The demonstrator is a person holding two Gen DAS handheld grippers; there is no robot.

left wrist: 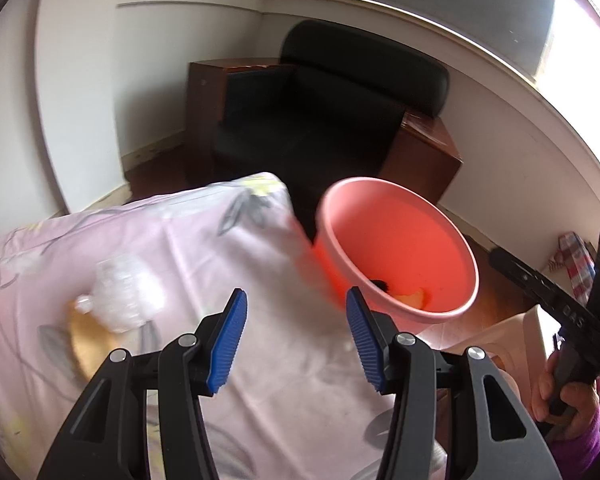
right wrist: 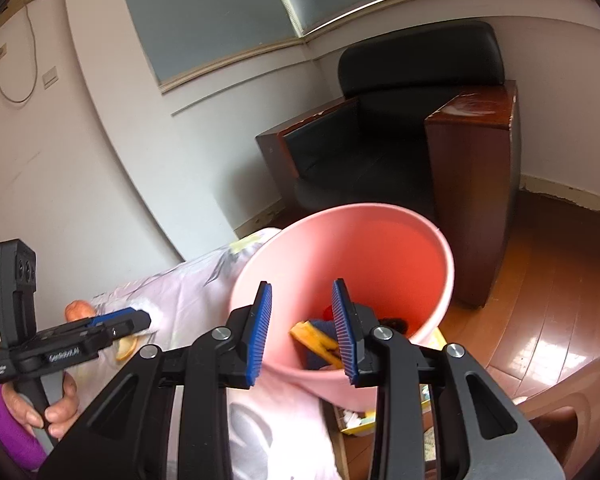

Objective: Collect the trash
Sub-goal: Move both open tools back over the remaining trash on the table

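Observation:
A pink bin (left wrist: 396, 240) stands at the bed's corner, just right of the floral sheet (left wrist: 220, 264). In the right wrist view the bin (right wrist: 340, 248) holds yellow peel (right wrist: 316, 340) and some dark scraps. On the sheet lie a crumpled clear plastic wrapper (left wrist: 124, 292), a yellow peel (left wrist: 84, 344) and an orange lump (right wrist: 78, 308). My left gripper (left wrist: 298, 336) is open and empty above the sheet, near the bin's rim. My right gripper (right wrist: 302, 330) hangs over the bin's mouth, its jaws apart with nothing between them.
A black armchair (right wrist: 400, 140) with brown wooden sides fills the corner behind the bin. A beige plastic stool (right wrist: 580, 400) stands on the wooden floor at the right. A hand (left wrist: 560, 396) in a purple sleeve grips the right tool's handle.

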